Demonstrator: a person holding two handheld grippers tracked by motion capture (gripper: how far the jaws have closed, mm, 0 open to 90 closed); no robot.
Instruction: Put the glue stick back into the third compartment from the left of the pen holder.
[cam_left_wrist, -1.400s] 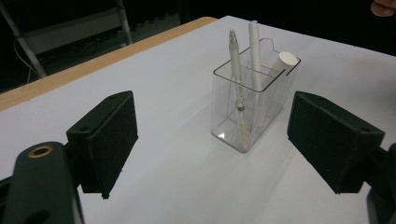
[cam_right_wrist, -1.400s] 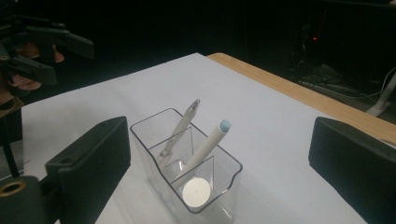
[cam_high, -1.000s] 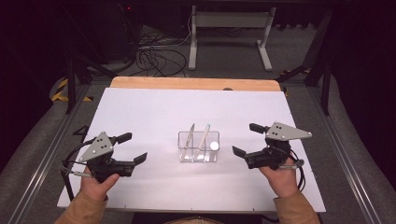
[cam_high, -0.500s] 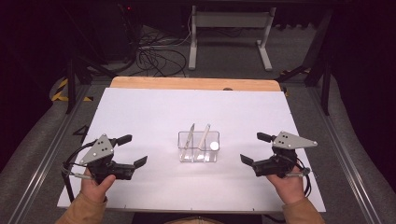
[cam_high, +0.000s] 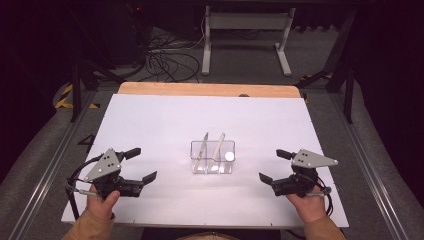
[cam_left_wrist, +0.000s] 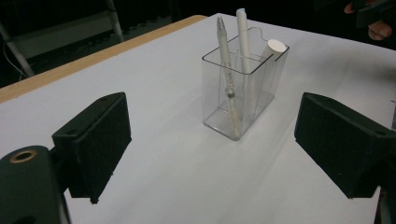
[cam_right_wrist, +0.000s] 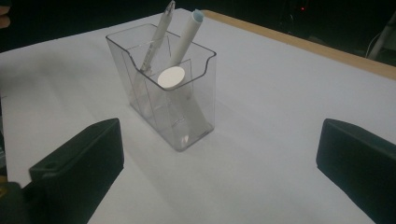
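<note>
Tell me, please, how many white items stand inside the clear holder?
3 in the clear holder: a thin pen at one end, a thicker marker in the middle, and a short round-ended cylinder at the other end.

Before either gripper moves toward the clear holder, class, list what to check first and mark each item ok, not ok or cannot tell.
1. Left gripper jaws open, nothing between them: ok.
2. Right gripper jaws open, nothing between them: ok.
3. Clear holder upright on the white table: ok.
4. Two pens and white stick standing in the holder: ok.
5. Path from each gripper to the holder free: ok.
6. Holder fixed to the table: cannot tell.
</note>
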